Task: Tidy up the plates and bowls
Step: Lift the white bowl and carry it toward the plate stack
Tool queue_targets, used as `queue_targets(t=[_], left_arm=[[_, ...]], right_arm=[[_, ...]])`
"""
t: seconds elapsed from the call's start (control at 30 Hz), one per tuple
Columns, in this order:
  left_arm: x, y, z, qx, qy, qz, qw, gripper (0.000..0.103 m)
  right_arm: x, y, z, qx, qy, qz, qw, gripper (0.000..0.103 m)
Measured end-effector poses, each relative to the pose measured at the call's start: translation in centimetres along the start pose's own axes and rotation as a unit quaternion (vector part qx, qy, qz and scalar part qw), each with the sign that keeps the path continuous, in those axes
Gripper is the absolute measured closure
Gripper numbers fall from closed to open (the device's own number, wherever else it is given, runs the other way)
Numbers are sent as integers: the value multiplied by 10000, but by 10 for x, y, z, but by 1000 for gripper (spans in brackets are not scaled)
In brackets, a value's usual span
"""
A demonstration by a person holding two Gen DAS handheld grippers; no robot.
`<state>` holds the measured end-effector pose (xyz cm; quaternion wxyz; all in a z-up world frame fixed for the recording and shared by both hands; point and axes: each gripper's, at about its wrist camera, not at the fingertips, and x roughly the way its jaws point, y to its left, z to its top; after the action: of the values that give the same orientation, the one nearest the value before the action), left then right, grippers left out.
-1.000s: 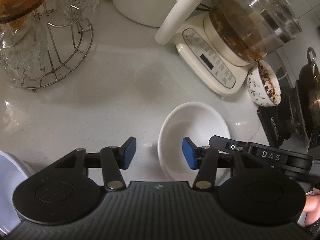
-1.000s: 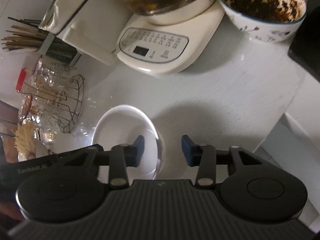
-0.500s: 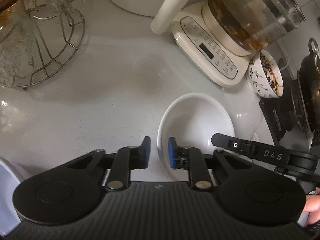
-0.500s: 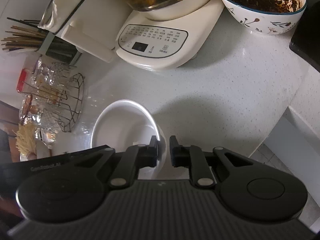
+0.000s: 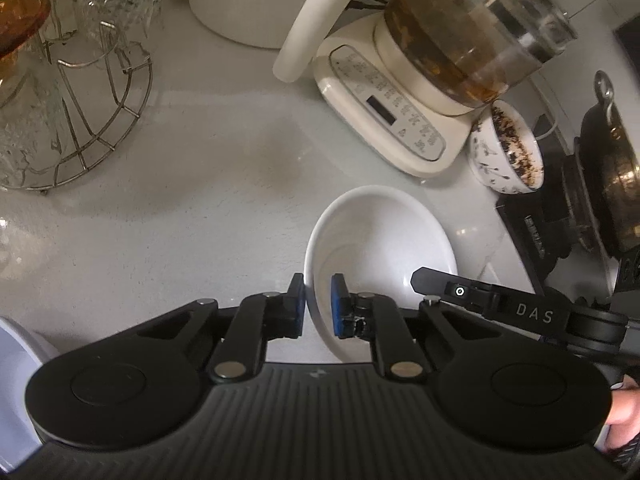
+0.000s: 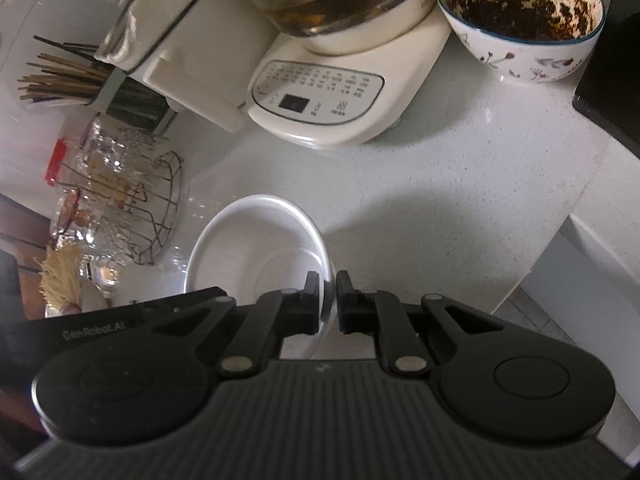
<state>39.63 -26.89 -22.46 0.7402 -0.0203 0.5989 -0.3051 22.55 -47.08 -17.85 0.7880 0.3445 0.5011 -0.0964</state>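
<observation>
I have the white bowl [image 5: 380,240] on the countertop [image 5: 200,208] pinched at opposite rims, left gripper [image 5: 318,304] clamped on its left edge, right gripper [image 6: 328,300] on its right, both equally near.

Pale plate [image 5: 16,364], perhaps, edge-cropped
</observation>
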Motion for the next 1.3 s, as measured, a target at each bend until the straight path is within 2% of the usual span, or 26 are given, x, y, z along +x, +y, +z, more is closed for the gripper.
queue_targets(t=[0.3,0.77,1.1,1.3], left_arm=[[-29,-15,0,20,-281,-255,9993,88],[-66,-23,3,283,-400,-197,9986,87],[-92,-6,-6,174,-412,-404,9982,86],[-116,8,-17,-25,-746,-347,9966,84]], right_arm=[[-29,6,6,109,-136,-41,9998,92],[-57,38,4,-125,-461,-34,9989,91],[-72,64,-6,-267,-608,104,9977,90],[-72,86,-12,-544,-626,241,9963,90]])
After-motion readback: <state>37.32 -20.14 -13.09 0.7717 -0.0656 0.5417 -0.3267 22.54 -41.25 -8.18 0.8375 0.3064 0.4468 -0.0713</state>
